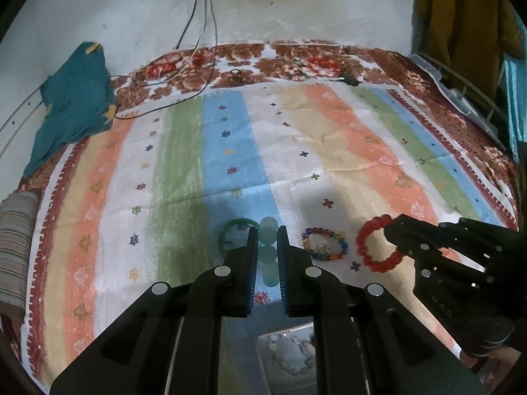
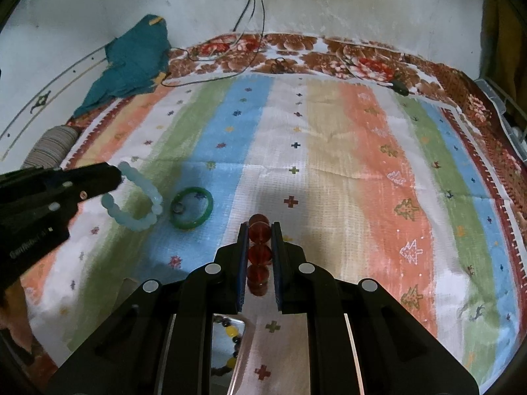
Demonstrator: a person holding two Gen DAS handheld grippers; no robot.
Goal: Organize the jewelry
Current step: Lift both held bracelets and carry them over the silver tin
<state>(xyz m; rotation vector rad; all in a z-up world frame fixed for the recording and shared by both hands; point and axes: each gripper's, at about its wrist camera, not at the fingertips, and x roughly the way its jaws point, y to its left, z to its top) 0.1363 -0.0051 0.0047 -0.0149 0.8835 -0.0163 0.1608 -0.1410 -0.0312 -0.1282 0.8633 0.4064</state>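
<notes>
Left wrist view: we pinch pale bead bracelet in left gripper; right gripper pinches red bead bracelet, multicolour bracelet lying between them.

Striped cloth on the bed runs orange, white, green, blue and beige, dotted with little crosses. Pale aqua bracelet, plain green bangle, red bead bracelet, and a multicoloured bead bracelet. Teal cloth at the far-left corner.
</notes>
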